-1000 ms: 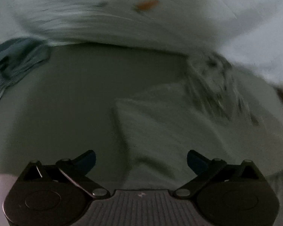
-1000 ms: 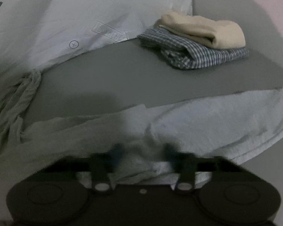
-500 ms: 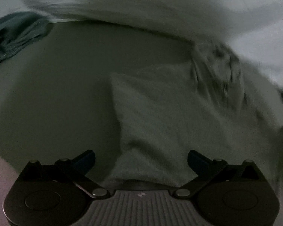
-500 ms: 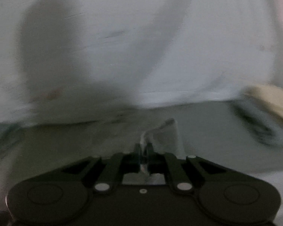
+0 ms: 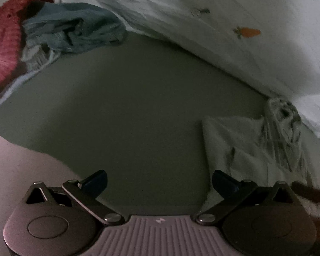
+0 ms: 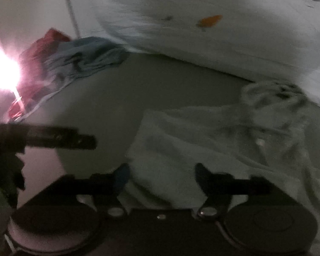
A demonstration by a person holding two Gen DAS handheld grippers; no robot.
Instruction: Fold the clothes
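Observation:
A pale grey-green garment lies partly folded on the grey sheet, its bunched collar end toward the pillow. My right gripper is open and empty just above its near edge. In the left wrist view the same garment lies at the right. My left gripper is open and empty over bare grey sheet, left of the garment.
A white pillow with a carrot print lies along the back. A crumpled blue garment and a red one sit at the far left. The left gripper shows at the left of the right wrist view. A bright light glares there.
My right gripper was shut on the garment half a second ago; it has let go, opened and now hovers over the laid-down garment. My left gripper swung left, away from the garment.

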